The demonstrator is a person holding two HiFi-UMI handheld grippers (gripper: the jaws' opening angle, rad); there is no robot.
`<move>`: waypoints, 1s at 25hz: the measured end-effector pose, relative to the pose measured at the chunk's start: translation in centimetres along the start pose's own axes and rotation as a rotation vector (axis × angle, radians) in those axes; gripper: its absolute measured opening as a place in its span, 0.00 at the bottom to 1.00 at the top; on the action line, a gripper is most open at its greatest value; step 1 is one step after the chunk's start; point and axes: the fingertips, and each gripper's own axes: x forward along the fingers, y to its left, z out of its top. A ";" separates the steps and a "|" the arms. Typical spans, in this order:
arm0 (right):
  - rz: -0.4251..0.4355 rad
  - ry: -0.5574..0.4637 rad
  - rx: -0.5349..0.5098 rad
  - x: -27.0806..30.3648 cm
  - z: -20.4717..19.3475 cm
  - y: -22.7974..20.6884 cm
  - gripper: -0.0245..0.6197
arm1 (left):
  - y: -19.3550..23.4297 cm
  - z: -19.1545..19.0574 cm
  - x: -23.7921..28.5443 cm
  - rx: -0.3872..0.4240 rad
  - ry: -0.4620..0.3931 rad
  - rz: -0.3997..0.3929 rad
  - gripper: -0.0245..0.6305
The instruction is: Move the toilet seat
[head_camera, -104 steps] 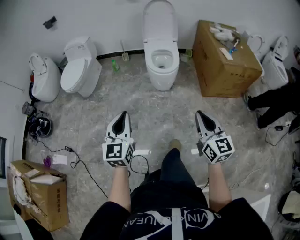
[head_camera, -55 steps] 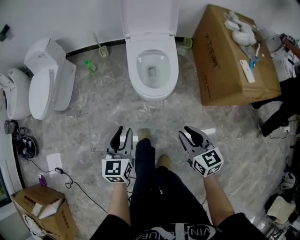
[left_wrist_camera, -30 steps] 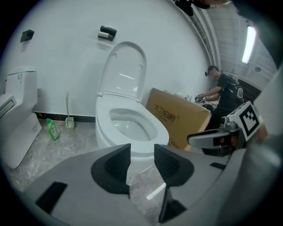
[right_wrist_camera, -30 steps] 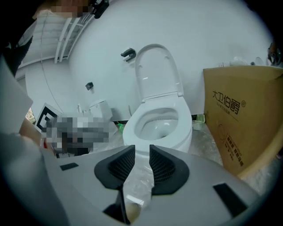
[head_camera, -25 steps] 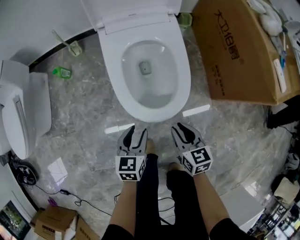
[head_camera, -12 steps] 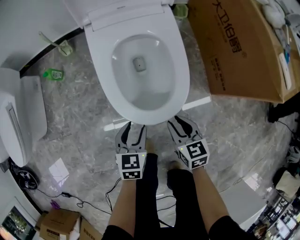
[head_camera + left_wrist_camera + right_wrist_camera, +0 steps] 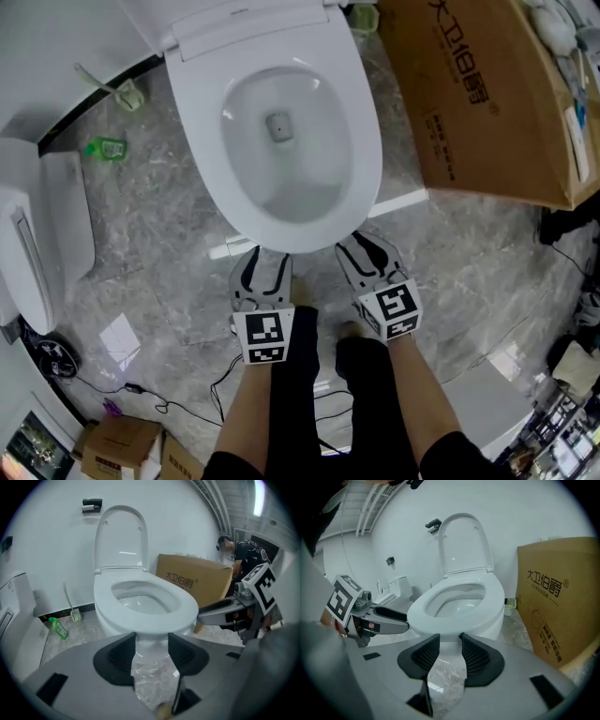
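Observation:
A white toilet stands in front of me with its seat [image 7: 364, 150] down on the bowl and its lid [image 7: 246, 26] raised against the wall. My left gripper [image 7: 264, 255] and right gripper [image 7: 364, 246] hover side by side just short of the bowl's front rim, low over the floor. Both sets of jaws are opening, with nothing between them. The left gripper view puts the seat [image 7: 187, 606] just beyond my left gripper [image 7: 151, 651]. In the right gripper view the seat [image 7: 492, 597] and upright lid [image 7: 464, 541] rise behind my right gripper [image 7: 450, 653].
A large cardboard box [image 7: 487, 94] stands right of the toilet. Another white toilet [image 7: 37, 234] sits at the left. A green bottle [image 7: 105, 147] and a toilet brush [image 7: 127, 91] lie by the wall. Cables [image 7: 141, 394] and small boxes [image 7: 122, 441] are at lower left.
I have walked up to the toilet, so it now fills the view. Over the last second both grippers moved forward to the bowl's front rim and their jaws spread wider.

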 end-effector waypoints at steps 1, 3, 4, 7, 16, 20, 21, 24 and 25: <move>0.002 -0.002 0.003 0.1 0.0 0.0 0.29 | 0.0 0.0 0.0 -0.003 -0.002 -0.003 0.37; 0.005 -0.004 0.008 0.2 0.0 0.0 0.29 | 0.1 0.0 0.1 -0.020 -0.008 -0.011 0.37; 0.006 -0.003 0.012 0.2 0.0 0.0 0.29 | 0.0 0.0 0.1 -0.033 -0.015 -0.014 0.37; 0.009 -0.007 0.029 -0.1 0.2 0.1 0.27 | -0.1 0.3 -0.3 -0.074 -0.053 -0.026 0.36; 0.002 -0.056 0.051 -2.8 3.7 1.3 0.26 | 0.0 3.4 -3.3 -0.117 -0.110 -0.054 0.36; -0.006 -0.079 0.073 -4.5 6.0 1.7 0.26 | -0.1 5.6 -5.1 -0.137 -0.134 -0.078 0.36; -0.008 -0.088 0.076 -4.9 6.7 1.8 0.26 | -0.1 6.3 -5.5 -0.141 -0.145 -0.082 0.36; -0.015 -0.114 0.071 -5.9 8.9 2.0 0.26 | 0.1 8.3 -6.6 -0.150 -0.178 -0.090 0.36; -0.020 -0.121 0.069 -6.2 9.6 2.1 0.26 | 0.2 8.9 -7.0 -0.151 -0.185 -0.094 0.36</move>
